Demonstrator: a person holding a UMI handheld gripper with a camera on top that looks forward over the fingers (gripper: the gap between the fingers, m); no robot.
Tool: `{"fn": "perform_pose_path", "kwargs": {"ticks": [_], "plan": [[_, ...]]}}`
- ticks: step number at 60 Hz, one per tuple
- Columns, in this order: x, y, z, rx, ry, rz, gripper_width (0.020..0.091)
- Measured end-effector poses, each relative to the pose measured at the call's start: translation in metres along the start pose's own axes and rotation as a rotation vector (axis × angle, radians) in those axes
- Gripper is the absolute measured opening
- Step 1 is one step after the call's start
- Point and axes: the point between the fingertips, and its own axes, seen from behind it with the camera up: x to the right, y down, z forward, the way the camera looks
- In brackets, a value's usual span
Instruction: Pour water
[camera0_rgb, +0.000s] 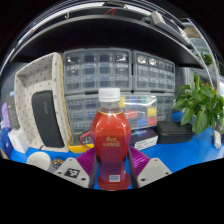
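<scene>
A plastic bottle (111, 140) with a white cap, red liquid inside and a red label stands upright between my gripper's (111, 172) two fingers. The purple pads (86, 162) press against both of its sides, so the gripper is shut on the bottle. The bottle's base sits low between the fingertips; whether it rests on the blue tabletop (190, 152) or hangs just above it is hidden. No cup or other vessel shows near the bottle.
Behind the bottle stand grey drawer cabinets (110, 75). A beige chair (45, 105) is at the left. A green plant (200, 103) stands at the right beside a dark tray (180, 132). A clear box with coloured items (140, 110) sits behind the bottle.
</scene>
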Motion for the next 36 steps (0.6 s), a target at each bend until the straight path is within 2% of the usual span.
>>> {"fn": "perform_pose_path", "kwargs": {"ticks": [4, 6, 12, 22, 36], "plan": [[0.006, 0.006, -0.008, -0.022, 0.041, -0.020, 0.0723], [0.004, 0.010, -0.014, -0.032, 0.044, -0.017, 0.0773], [-0.004, 0.022, -0.045, -0.045, 0.026, 0.021, 0.0776], [-0.004, 0.035, -0.119, -0.083, 0.071, 0.035, 0.0767], [-0.030, -0.008, -0.211, -0.072, 0.036, 0.053, 0.0768]]}}
